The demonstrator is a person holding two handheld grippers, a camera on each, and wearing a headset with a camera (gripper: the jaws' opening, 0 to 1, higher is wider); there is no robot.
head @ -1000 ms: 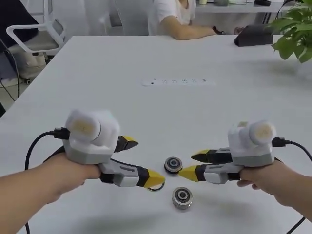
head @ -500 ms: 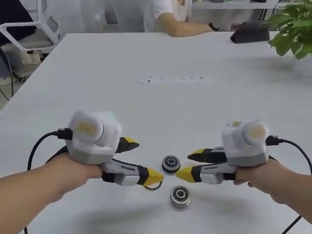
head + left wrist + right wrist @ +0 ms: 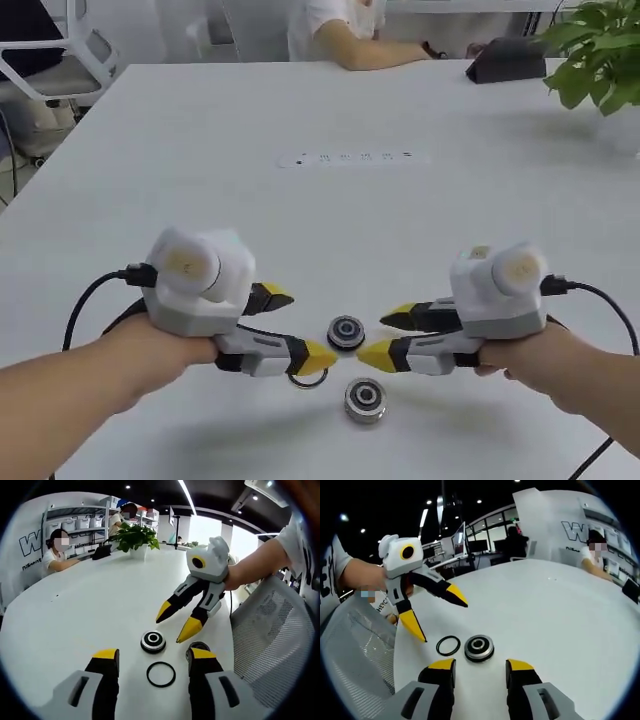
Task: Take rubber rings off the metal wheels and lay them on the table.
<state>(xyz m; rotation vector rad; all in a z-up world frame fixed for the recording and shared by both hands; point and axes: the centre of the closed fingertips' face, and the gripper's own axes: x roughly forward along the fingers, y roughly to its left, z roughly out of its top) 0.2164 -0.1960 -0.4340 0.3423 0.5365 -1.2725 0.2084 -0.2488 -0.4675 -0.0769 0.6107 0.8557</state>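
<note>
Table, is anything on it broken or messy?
Nothing stands out. One black rubber ring lies flat on the table beside two metal wheels, which also lie flat. No spill or damage is visible.

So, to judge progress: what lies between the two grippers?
A loose black rubber ring and a metal wheel, side by side on the table, seen in the right gripper view.

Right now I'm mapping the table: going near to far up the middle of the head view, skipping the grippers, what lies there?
The nearer metal wheel → farther metal wheel → white power strip → seated person's forearm at the far edge.
</note>
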